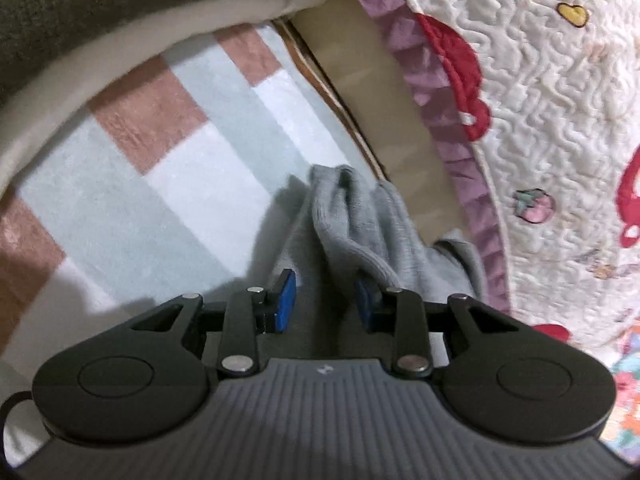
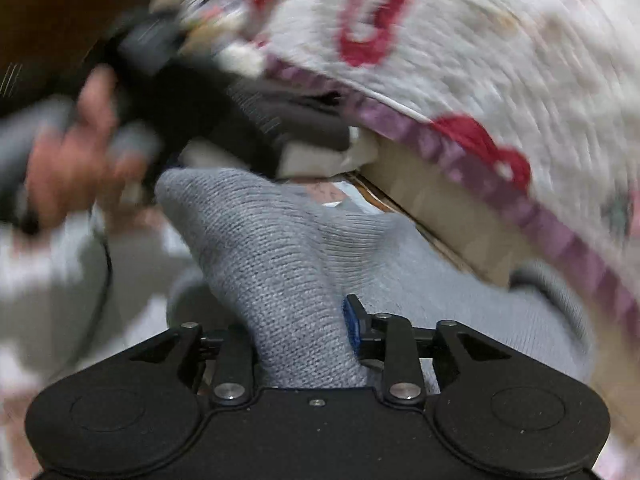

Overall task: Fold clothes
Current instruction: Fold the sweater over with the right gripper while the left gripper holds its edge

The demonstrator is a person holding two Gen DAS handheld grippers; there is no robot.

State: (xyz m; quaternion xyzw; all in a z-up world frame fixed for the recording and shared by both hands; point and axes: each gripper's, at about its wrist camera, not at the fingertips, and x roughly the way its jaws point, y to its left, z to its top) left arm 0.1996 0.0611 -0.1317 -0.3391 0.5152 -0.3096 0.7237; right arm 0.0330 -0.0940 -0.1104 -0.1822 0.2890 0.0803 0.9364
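A grey knit garment (image 1: 360, 216) lies bunched on a checked blanket (image 1: 180, 160). In the left wrist view it runs back over the right-hand blue pad (image 1: 366, 304) and into the gap of my left gripper (image 1: 326, 300), which is shut on a thick fold of it. The right wrist view is blurred. There a raised ridge of the same garment (image 2: 280, 248) fills the space between the fingers of my right gripper (image 2: 304, 320), which is shut on it; its left pad is hidden by the cloth. A hand (image 2: 80, 152) holds the left gripper (image 2: 160, 80) at the ridge's far end.
A white quilted cover (image 1: 540, 120) with red motifs and a purple frill hangs on the right over a beige panel (image 1: 360, 80). A dark cushion with a cream edge (image 1: 80, 8) bounds the far left. The same quilt (image 2: 500, 60) fills the right wrist view's upper right.
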